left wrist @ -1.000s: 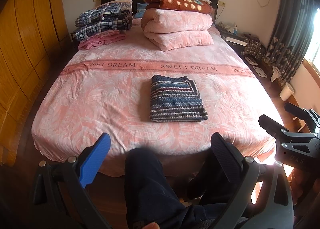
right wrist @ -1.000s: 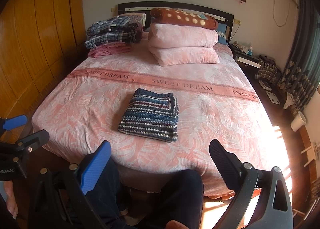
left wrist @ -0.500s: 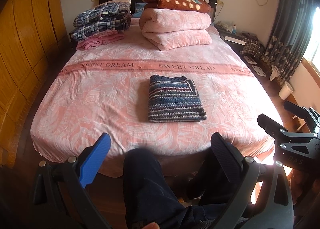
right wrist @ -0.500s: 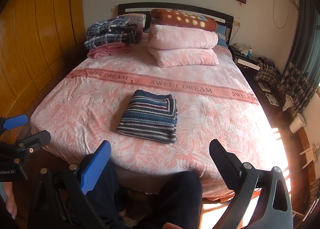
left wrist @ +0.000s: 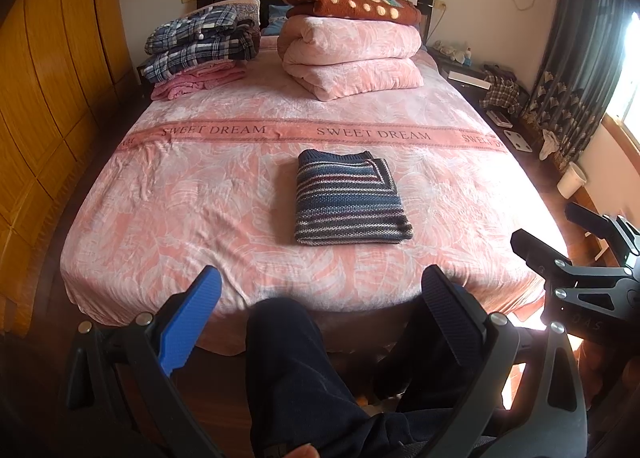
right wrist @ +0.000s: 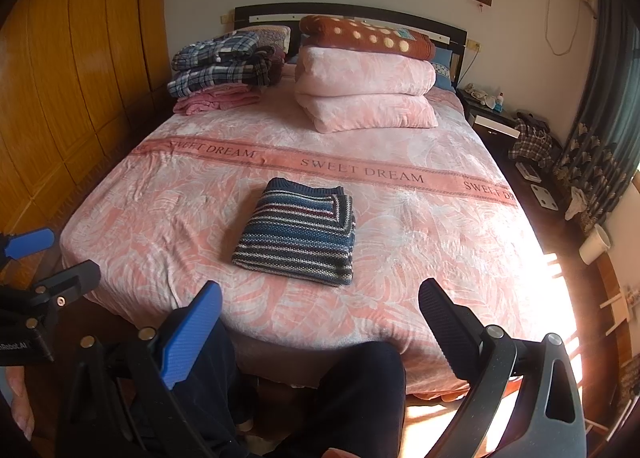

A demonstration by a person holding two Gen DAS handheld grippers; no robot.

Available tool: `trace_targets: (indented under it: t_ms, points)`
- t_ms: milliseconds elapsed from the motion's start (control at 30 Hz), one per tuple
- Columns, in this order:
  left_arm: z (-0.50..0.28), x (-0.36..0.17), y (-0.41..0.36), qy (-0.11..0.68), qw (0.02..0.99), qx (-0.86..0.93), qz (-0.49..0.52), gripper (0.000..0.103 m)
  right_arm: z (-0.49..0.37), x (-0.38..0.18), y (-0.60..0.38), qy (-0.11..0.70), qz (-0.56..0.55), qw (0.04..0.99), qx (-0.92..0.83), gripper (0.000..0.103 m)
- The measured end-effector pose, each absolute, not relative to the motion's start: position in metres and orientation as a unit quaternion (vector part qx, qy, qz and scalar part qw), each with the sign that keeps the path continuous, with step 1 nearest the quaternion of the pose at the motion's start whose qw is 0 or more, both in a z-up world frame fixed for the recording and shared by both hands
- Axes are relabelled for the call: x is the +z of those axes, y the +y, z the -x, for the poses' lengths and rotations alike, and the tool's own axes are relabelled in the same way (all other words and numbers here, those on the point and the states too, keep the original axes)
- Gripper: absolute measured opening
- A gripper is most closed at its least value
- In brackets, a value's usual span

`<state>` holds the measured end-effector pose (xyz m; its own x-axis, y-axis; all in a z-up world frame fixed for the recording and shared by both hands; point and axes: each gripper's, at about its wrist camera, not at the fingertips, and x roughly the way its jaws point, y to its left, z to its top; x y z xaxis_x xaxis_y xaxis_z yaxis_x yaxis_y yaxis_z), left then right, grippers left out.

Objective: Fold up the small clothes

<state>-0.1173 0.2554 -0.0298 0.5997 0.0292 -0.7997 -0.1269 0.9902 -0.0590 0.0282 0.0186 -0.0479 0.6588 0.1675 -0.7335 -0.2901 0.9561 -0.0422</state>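
Observation:
A striped blue knit sweater [left wrist: 348,198] [right wrist: 298,236] lies folded into a neat rectangle in the middle of the pink bed [left wrist: 192,194] [right wrist: 420,242]. My left gripper [left wrist: 320,298] hangs open off the foot of the bed, well short of the sweater, with nothing between its fingers. My right gripper [right wrist: 320,310] is open too, held back at the bed's near edge, empty. Each gripper shows at the side of the other's view: the right one [left wrist: 576,254], the left one [right wrist: 44,258].
A person's dark-trousered legs [left wrist: 296,370] are below the grippers. At the headboard sit folded plaid and pink clothes [left wrist: 200,46] and stacked pink quilts [left wrist: 352,54] under a brown dotted blanket. Wooden wardrobe [right wrist: 72,70] at left; nightstand, curtains and white bin [left wrist: 572,178] at right.
Both views have drawn back slightly from the bed, so the sweater sits a little farther off. The sweater has not moved and both grippers stay open.

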Motion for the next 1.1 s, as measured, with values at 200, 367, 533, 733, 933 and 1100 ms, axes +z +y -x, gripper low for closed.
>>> trace_targets:
  t_ms: [200, 367, 533, 733, 933, 1100]
  points:
    - [0.1158, -0.029, 0.2555, 0.449, 0.891, 0.044, 0.055, 0.1, -0.0285, -0.0495, 0.0164, 0.394, 0.077, 0.907, 0.126, 0.099]
    - [0.1158, -0.0296, 0.256, 0.449, 0.891, 0.043, 0.058, 0.1, -0.0297, -0.0524, 0.0179, 0.398, 0.075, 0.906, 0.124, 0.099]
    - [0.115, -0.0307, 0.2541, 0.451, 0.89, 0.041, 0.058, 0.1, -0.0314, -0.0539, 0.0187, 0.398, 0.076, 0.906, 0.122, 0.099]
    - [0.113, -0.0322, 0.2555, 0.453, 0.889, 0.04, 0.059, 0.1, -0.0336, -0.053, 0.0182, 0.388, 0.071, 0.911, 0.12, 0.099]
    - [0.1087, -0.0353, 0.2598, 0.456, 0.887, 0.041, 0.06, 0.1, -0.035, -0.0555, 0.0214, 0.389, 0.07, 0.91, 0.123, 0.099]
    - [0.1074, -0.0357, 0.2616, 0.456, 0.887, 0.041, 0.06, 0.1, -0.0344, -0.0558, 0.0221, 0.389, 0.07, 0.91, 0.123, 0.099]
